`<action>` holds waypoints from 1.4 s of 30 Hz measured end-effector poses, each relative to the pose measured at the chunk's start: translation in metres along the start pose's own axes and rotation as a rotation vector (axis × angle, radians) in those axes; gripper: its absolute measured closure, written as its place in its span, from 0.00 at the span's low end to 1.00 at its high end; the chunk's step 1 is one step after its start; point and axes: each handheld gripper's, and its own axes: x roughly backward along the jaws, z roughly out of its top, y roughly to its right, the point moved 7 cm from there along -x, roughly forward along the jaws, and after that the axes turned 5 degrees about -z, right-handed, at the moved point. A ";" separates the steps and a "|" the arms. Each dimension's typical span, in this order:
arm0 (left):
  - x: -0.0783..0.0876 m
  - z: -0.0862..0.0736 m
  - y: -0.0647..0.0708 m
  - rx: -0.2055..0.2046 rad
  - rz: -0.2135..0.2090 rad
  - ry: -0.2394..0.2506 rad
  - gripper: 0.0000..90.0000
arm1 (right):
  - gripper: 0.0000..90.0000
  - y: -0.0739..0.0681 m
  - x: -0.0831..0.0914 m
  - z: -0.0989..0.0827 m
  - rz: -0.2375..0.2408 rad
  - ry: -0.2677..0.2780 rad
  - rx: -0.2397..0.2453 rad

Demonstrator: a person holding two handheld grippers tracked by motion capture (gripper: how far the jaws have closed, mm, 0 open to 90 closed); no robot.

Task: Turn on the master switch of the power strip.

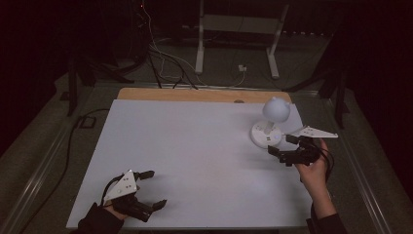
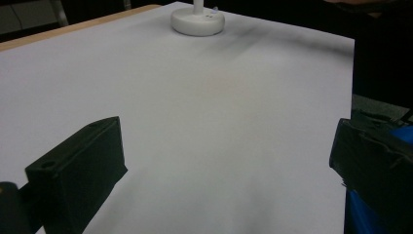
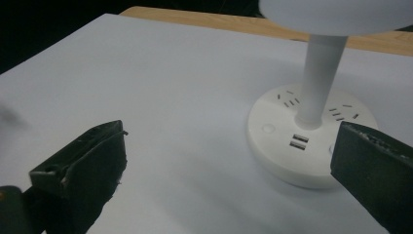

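Left tool [image 1: 149,189] idles wide open at the desk's [image 1: 195,146] near-left corner. Right tool [image 1: 283,147], also gaping and empty, sits just beside the far-right lamp's socket base [image 1: 266,135]; a careless swing could topple that top-heavy lamp [image 1: 276,110].

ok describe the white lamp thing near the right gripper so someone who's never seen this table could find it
Start at the white sheet covering the table, then go to its far right corner, just ahead of the open right gripper. There stands the white lamp: a round flat base with sockets and USB ports, a short stem and a ball-shaped head. It is the sheet's one standing object.
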 end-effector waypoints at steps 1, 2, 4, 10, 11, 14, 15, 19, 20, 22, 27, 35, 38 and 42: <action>0.000 0.000 0.000 0.000 0.000 0.000 0.00 | 0.00 -0.002 0.002 -0.001 0.004 -0.004 0.003; 0.000 0.000 0.000 -0.001 0.000 -0.001 0.00 | 0.00 -0.005 0.003 -0.002 0.008 -0.004 0.006; 0.000 0.000 0.000 -0.001 0.000 0.000 0.00 | 0.00 -0.009 0.005 -0.005 0.009 -0.012 0.016; 0.000 0.000 0.000 -0.002 -0.002 -0.003 0.00 | 0.00 -0.021 0.009 -0.020 0.023 -0.031 0.033; 0.000 0.000 0.001 -0.003 -0.002 -0.003 0.00 | 0.00 -0.023 0.009 -0.023 0.027 -0.038 0.036; 0.000 0.000 0.001 -0.005 -0.002 -0.004 0.00 | 0.00 -0.029 0.010 -0.032 0.032 -0.051 0.044; 0.000 0.000 0.001 -0.005 -0.001 -0.004 0.00 | 0.00 -0.031 0.010 -0.035 0.041 -0.050 0.043; 0.000 0.000 0.001 -0.006 -0.001 -0.004 0.00 | 0.00 -0.036 0.011 -0.044 0.035 -0.048 0.065; 0.000 0.000 0.001 -0.006 -0.001 -0.004 0.00 | 0.00 -0.037 0.011 -0.047 0.034 -0.051 0.074; 0.000 0.000 0.001 -0.007 -0.001 -0.004 0.00 | 0.00 -0.039 0.011 -0.052 0.044 -0.054 0.075; 0.000 0.000 0.001 -0.008 0.000 -0.006 0.00 | 0.00 -0.043 0.010 -0.065 0.052 -0.077 0.084; 0.000 0.001 0.002 -0.008 0.000 -0.003 0.00 | 0.00 -0.049 0.008 -0.087 0.063 -0.127 0.120; 0.001 0.001 0.001 -0.008 0.000 -0.004 0.00 | 0.00 -0.051 0.009 -0.094 0.070 -0.136 0.143; 0.001 0.001 0.002 -0.008 -0.001 -0.003 0.00 | 0.00 -0.052 0.009 -0.103 0.077 -0.157 0.177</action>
